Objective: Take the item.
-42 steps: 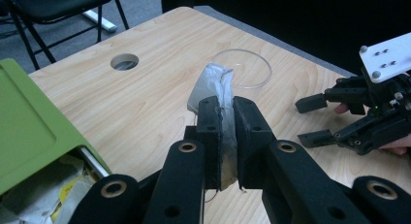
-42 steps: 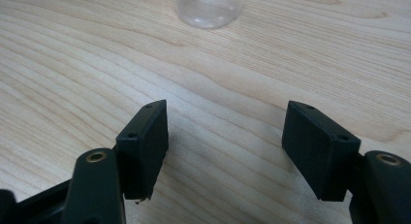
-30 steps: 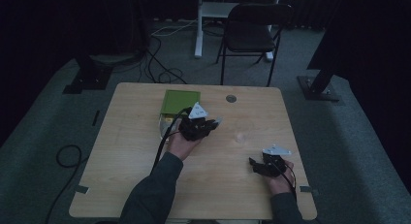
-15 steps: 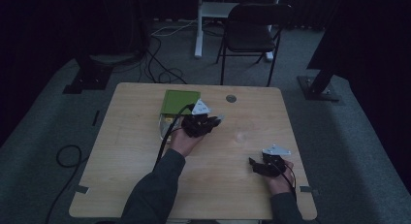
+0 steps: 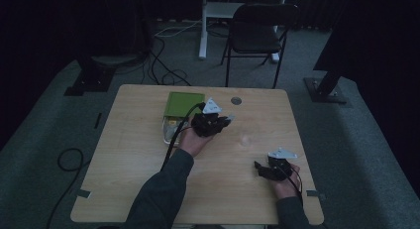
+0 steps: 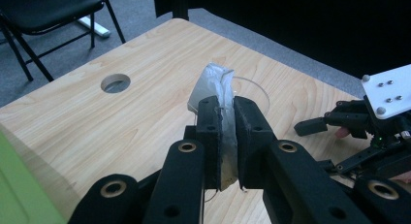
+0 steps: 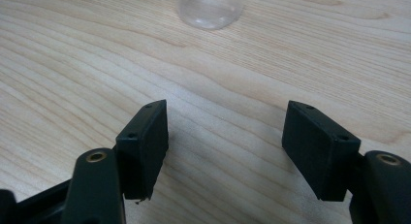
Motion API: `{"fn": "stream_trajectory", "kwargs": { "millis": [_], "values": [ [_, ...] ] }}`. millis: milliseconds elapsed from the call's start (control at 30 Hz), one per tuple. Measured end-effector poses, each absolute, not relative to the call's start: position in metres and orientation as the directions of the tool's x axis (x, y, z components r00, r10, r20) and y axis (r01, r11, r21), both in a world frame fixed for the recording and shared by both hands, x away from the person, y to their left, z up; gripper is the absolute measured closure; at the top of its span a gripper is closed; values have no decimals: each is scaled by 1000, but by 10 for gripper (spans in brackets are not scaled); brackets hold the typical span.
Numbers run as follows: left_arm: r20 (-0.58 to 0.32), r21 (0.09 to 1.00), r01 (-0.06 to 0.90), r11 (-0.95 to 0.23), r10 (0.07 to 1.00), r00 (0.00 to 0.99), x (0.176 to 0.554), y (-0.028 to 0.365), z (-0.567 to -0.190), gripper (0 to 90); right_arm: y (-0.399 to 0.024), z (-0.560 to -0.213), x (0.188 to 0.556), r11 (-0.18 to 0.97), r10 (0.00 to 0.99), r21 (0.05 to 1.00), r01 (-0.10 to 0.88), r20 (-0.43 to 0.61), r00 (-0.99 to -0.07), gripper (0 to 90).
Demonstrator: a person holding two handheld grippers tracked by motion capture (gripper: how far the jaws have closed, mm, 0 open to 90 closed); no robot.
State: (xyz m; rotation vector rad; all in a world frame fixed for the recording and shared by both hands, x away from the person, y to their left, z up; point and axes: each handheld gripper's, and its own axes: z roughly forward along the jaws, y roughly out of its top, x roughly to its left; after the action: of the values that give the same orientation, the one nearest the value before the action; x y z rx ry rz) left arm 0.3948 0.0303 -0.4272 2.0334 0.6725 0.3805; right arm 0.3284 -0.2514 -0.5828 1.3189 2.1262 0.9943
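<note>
We clamp our left gripper [image 6: 227, 136] on a silvery packet [image 6: 216, 90] above the clear cup [image 6: 252, 90], likely to empty it there, our right gripper [image 7: 225, 151] waiting apart.

Between the earlier pictures and now, the left gripper [image 5: 225, 121] has shifted slightly toward the right side of the table [image 5: 124, 154], away from the green box [image 5: 184, 104]. It carries the silvery packet [image 6: 219, 95] clamped between its jaws. The grey plate [image 5: 212, 107] on top of it has moved along with it.
</note>
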Motion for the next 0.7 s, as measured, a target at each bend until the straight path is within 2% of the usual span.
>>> {"fn": "stream_trajectory", "kwargs": {
  "millis": [700],
  "values": [
    [0, 847, 311, -432, 584, 812, 407, 7, -428, 831, -250, -583, 328, 286, 894, 767, 574, 2, -447, 330]
  ]
}}
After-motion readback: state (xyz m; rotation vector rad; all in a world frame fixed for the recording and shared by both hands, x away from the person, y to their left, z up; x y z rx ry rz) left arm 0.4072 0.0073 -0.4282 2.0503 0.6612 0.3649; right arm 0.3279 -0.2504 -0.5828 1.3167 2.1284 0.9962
